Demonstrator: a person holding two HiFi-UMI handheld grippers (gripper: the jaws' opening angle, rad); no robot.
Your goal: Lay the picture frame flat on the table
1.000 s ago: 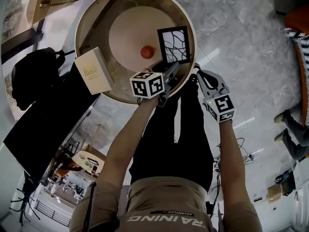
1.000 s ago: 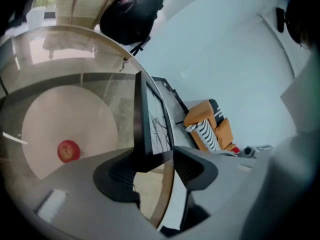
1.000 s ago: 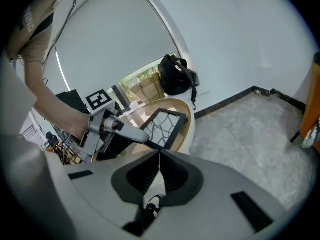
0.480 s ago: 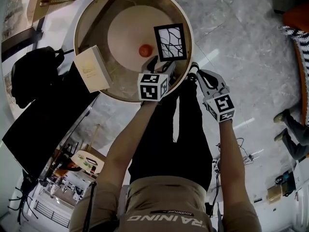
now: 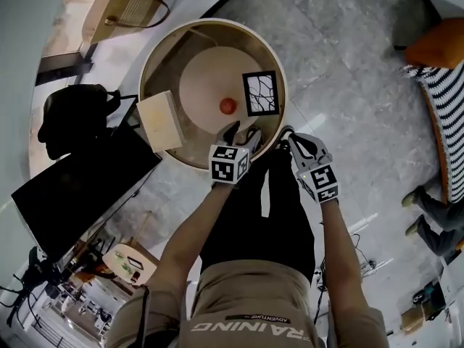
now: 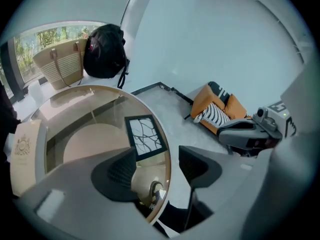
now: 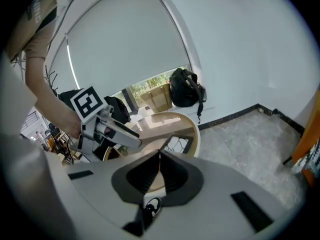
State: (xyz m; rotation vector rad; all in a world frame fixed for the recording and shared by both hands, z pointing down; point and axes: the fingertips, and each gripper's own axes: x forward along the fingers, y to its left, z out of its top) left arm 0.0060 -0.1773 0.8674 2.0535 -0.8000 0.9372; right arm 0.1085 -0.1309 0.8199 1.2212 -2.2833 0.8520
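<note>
The black picture frame with a branch print lies flat on the round glass table, near its right rim. My left gripper hovers over the table's near edge, a little short of the frame, jaws open and empty. In the left gripper view the frame lies just beyond the spread fingers. My right gripper is off the table's edge to the right, shut on nothing. The right gripper view shows its fingers pressed together, with the frame beyond them.
A red ball sits at the table's middle, left of the frame. A cream box rests on the left rim. A black backpack and a tan bag stand beyond the table. An orange chair stands at the right.
My left gripper was at the frame's near corner; it has let go, opened wide and drawn back toward me. The frame now lies flat. My right gripper stays shut beside the table.
</note>
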